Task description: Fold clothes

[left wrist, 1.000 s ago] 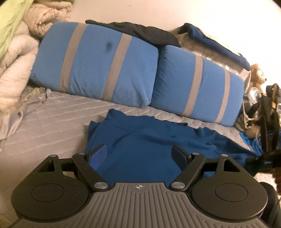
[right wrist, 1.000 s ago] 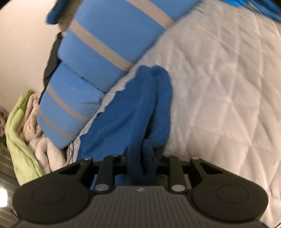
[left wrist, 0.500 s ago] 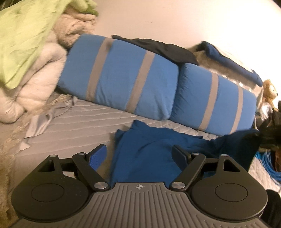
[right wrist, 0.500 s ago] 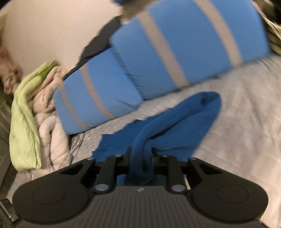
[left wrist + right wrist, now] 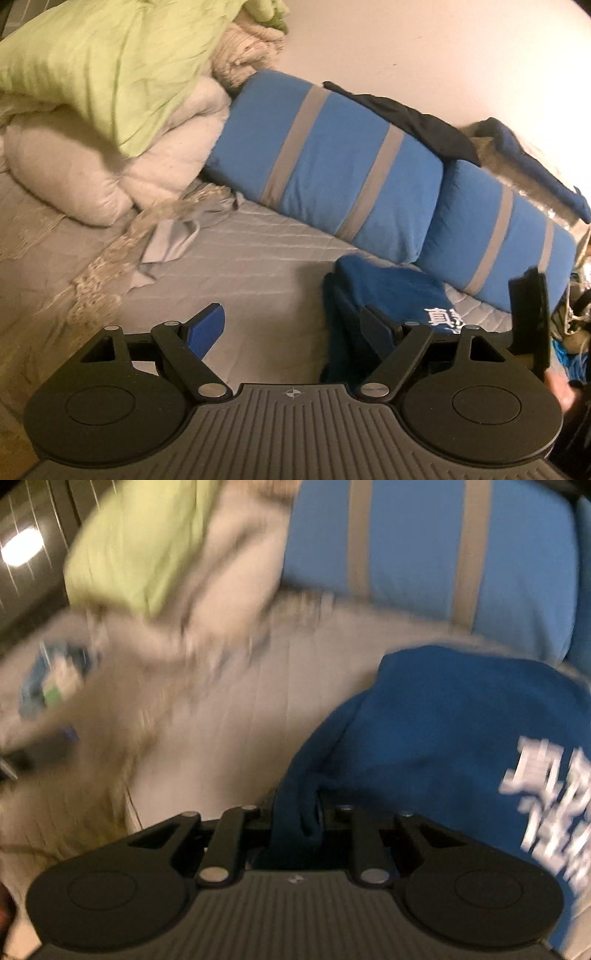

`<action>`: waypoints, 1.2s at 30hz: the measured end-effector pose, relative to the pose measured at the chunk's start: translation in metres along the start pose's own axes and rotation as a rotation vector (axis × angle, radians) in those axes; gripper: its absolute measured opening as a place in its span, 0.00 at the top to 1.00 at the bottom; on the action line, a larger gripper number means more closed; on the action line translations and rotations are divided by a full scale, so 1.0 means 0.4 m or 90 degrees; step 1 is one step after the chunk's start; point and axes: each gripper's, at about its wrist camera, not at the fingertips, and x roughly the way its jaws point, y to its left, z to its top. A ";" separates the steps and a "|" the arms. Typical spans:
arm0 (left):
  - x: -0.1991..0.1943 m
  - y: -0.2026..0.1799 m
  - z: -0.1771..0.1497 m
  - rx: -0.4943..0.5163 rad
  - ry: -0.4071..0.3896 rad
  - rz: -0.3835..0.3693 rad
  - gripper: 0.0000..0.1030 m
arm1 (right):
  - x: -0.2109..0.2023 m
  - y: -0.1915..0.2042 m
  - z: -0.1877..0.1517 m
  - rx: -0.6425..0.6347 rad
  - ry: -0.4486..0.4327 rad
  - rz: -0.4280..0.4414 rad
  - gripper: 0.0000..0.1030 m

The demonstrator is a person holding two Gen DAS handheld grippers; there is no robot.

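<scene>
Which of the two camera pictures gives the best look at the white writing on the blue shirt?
The left wrist view: the white print on the blue shirt is small and partly hidden but sharp. In the right wrist view it is larger but smeared by motion blur and cut off at the edge.

We're in a bedroom at home — a quilted grey mattress [image 5: 258, 266] with two blue, grey-striped pillows [image 5: 332, 162] propped against a plain wall [image 5: 424, 48]. Piled bedding at the side — a cream duvet [image 5: 110, 173] under a lime-green sheet [image 5: 110, 62].
</scene>
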 end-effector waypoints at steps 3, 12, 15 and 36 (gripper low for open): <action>-0.001 0.028 -0.011 -0.006 0.015 0.012 0.21 | 0.004 0.015 -0.003 -0.019 0.000 -0.018 0.81; 0.000 0.057 -0.026 -0.038 0.030 0.000 0.21 | -0.044 0.050 0.002 -0.083 -0.012 0.026 0.32; 0.007 0.052 -0.027 -0.032 0.034 -0.019 0.21 | -0.103 0.034 -0.004 -0.088 -0.047 0.058 0.19; 0.392 -0.054 0.087 -0.058 0.275 -0.296 0.24 | -0.243 -0.419 -0.203 0.251 -0.103 -0.017 0.10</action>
